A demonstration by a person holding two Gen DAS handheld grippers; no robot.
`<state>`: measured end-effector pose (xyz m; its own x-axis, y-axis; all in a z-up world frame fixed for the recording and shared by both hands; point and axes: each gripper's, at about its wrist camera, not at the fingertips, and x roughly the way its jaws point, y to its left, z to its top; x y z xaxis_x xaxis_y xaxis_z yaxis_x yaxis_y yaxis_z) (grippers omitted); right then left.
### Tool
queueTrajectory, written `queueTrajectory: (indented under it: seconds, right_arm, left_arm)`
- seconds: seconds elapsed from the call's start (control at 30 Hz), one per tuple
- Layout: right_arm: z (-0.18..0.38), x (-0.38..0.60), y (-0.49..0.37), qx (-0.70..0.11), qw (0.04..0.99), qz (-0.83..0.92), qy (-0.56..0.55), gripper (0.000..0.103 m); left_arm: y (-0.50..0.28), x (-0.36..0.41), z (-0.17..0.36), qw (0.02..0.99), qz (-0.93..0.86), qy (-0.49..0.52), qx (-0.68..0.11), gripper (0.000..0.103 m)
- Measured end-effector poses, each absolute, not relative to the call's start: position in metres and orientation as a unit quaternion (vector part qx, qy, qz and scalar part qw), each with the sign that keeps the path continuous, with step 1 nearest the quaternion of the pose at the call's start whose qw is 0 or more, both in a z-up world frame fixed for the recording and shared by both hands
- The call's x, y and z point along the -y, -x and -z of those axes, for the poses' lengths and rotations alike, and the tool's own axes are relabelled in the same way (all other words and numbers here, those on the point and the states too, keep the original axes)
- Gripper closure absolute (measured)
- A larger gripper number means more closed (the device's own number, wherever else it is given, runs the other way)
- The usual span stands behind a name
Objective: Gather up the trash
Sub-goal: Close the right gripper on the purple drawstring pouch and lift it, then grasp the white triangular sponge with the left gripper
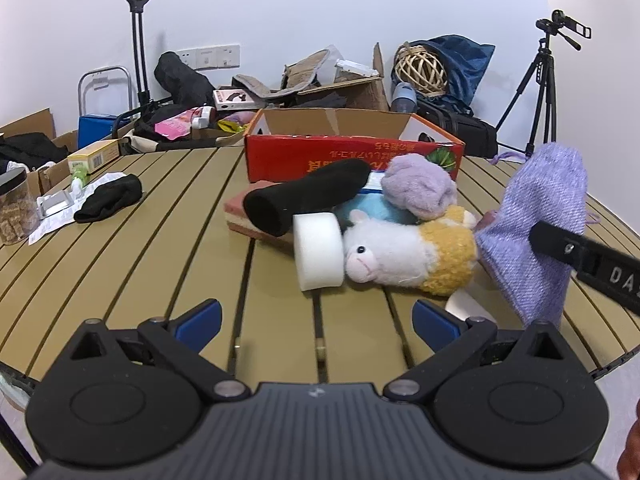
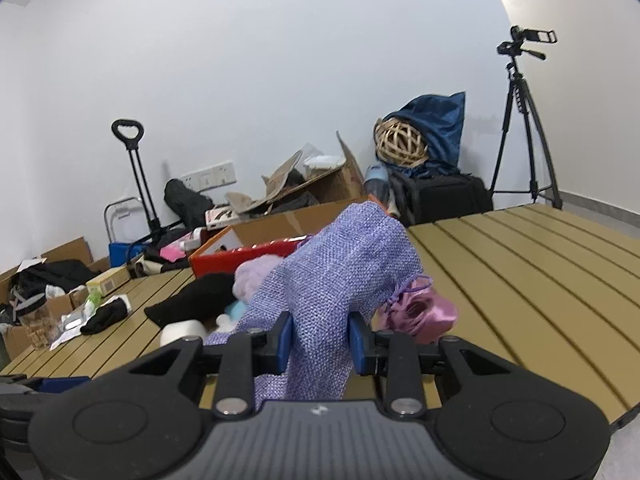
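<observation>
While seen from the left wrist: left gripper (image 1: 316, 316) spread wide, holding nothing, hovering before a pile of stuffed toy (image 1: 404, 256), foam block (image 1: 318, 254) and black sock (image 1: 306, 196), likely waiting. Behind, a red box (image 1: 352, 156) with upside-down print, unreadable. "DA" legible at right. From the right wrist: right gripper (image 2: 322, 338) clamped on a purple pouch (image 2: 340, 272), lifted off the table (image 2: 520, 264), probably bound for the box.

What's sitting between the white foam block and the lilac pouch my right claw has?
The llama plush toy lies between the white foam block and the lilac pouch, touching both in the left wrist view.
</observation>
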<state>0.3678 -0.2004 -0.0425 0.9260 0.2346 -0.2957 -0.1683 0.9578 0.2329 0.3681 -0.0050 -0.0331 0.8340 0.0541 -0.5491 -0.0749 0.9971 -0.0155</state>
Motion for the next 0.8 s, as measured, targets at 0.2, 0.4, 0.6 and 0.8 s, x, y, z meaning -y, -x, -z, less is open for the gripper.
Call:
queueTrajectory:
  seconds: [0.2, 0.4, 0.6, 0.8]
  right_arm:
    - [0.038, 0.218, -0.358, -0.144, 0.981, -0.082, -0.103, 0.075]
    - [0.038, 0.234, -0.349, -0.139, 0.984, -0.062, -0.096, 0.075]
    - [0.039, 0.253, -0.341, -0.14, 0.985, -0.042, -0.088, 0.075]
    - [0.046, 0.271, -0.335, -0.152, 0.985, -0.023, -0.077, 0.075]
  left_arm:
    - [-0.371, 0.023, 0.038, 0.958, -0.009, 0.022, -0.286, 0.0]
    - [-0.376, 0.051, 0.045, 0.96, 0.007, 0.013, -0.28, 0.0]
    - [-0.385, 0.078, 0.055, 0.961, 0.01, -0.002, -0.278, 0.0]
    - [-0.394, 0.095, 0.066, 0.96, 0.008, -0.011, -0.281, 0.003]
